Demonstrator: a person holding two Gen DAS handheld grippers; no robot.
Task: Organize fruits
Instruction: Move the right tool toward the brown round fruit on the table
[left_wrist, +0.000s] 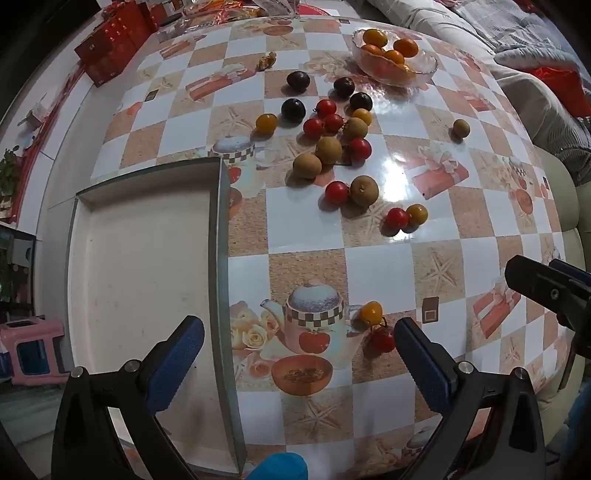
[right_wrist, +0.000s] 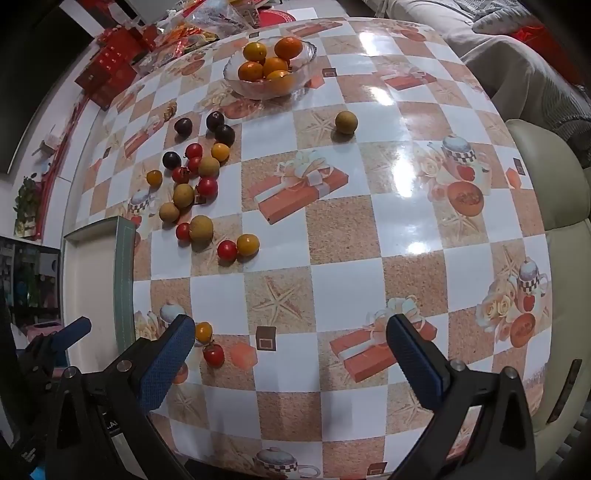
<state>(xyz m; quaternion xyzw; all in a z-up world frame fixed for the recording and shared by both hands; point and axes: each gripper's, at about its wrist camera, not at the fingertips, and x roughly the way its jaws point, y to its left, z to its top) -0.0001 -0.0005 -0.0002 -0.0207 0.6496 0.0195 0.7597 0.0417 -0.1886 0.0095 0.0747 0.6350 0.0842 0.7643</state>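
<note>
Fruit scattered loose on checkered tablecloth (left_wrist: 369, 266). Left wrist view: left gripper (left_wrist: 299, 347) jaws wide apart, nothing held, hanging over the edge of an empty white tray (left_wrist: 147, 258). Yellow tomato (left_wrist: 371, 312) and red tomato (left_wrist: 382, 339) sit just inside its right finger. Main cluster of fruit (left_wrist: 332, 140) lies beyond the tray; glass bowl (left_wrist: 428, 72) holds oranges.

Right wrist view: right gripper (right_wrist: 291, 341) also fully spread, empty, above bare cloth. Same yellow tomato (right_wrist: 203, 331) and red tomato (right_wrist: 213, 355) beside its left finger. Lone longan (right_wrist: 346, 122) sits apart from the cluster.
</note>
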